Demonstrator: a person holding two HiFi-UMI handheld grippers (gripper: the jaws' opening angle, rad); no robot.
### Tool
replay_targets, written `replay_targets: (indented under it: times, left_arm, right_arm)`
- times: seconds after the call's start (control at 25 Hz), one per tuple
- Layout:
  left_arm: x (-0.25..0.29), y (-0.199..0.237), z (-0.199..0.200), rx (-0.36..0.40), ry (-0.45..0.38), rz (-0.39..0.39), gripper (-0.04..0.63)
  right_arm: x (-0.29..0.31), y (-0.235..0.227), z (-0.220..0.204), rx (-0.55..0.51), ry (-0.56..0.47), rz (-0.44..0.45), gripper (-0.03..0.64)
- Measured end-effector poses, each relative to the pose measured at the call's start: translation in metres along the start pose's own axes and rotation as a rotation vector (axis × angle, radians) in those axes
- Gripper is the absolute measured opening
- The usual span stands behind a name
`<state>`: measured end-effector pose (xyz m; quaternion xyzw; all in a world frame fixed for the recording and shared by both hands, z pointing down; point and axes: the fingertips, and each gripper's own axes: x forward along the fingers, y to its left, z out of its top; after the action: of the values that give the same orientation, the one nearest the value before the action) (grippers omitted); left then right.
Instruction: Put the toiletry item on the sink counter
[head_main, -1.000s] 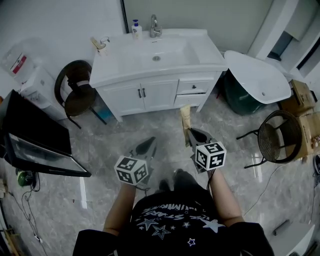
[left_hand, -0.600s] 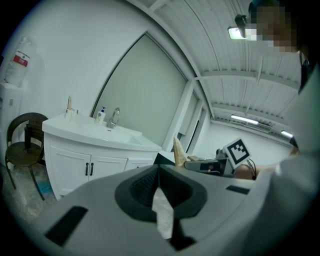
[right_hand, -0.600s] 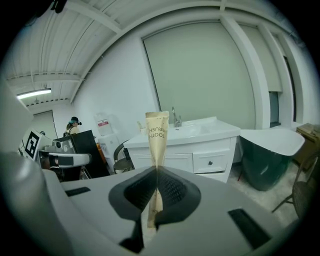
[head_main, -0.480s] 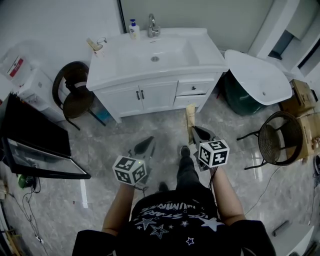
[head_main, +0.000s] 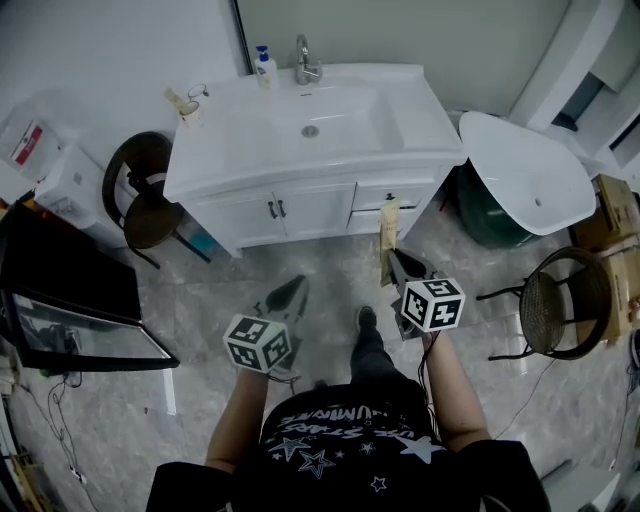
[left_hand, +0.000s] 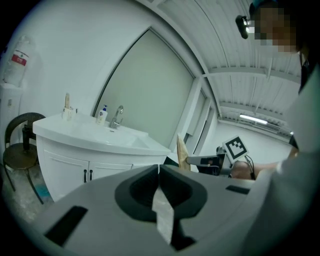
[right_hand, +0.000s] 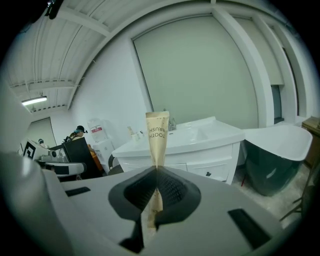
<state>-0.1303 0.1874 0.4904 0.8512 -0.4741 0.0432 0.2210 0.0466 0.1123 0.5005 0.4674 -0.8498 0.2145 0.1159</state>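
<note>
Right gripper view: the jaws of the right gripper are pinched shut on the lower end of a beige toothbrush packet. The packet stands upright above them, in front of the white sink bench and not on it. The left gripper has its jaws closed on nothing, also in front of the bench. At the bench's back edge a pump bottle stands beside the faucet.

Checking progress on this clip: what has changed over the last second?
The person stepped toward the sink counter, carrying the right hand-held gripper and its toothbrush packet closer to it. Nothing was taken or released: the right stays shut on the packet, and the left hand-held gripper stays shut and empty.
</note>
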Motion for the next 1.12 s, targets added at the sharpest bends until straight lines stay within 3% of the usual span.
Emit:
replay_targets:
  times: [0.28, 0.68, 1.12]
  left_arm:
    - [0.066, 0.009, 0.024, -0.021, -0.002, 0.015, 0.02]
    - [0.149, 0.031, 0.052, -0.06, 0.016, 0.106, 0.02]
    - [0.224, 0.032, 0.065, -0.039, 0.065, 0.151, 0.02]
  right_arm:
    - [0.044, -0.055, 0.031, 0.007, 0.017, 0.011, 0.017]
    - [0.108, -0.129, 0.071, 0.027, 0.06, 0.066, 0.017]
    - [0.154, -0.183, 0.09, 0.05, 0.096, 0.14, 0.017]
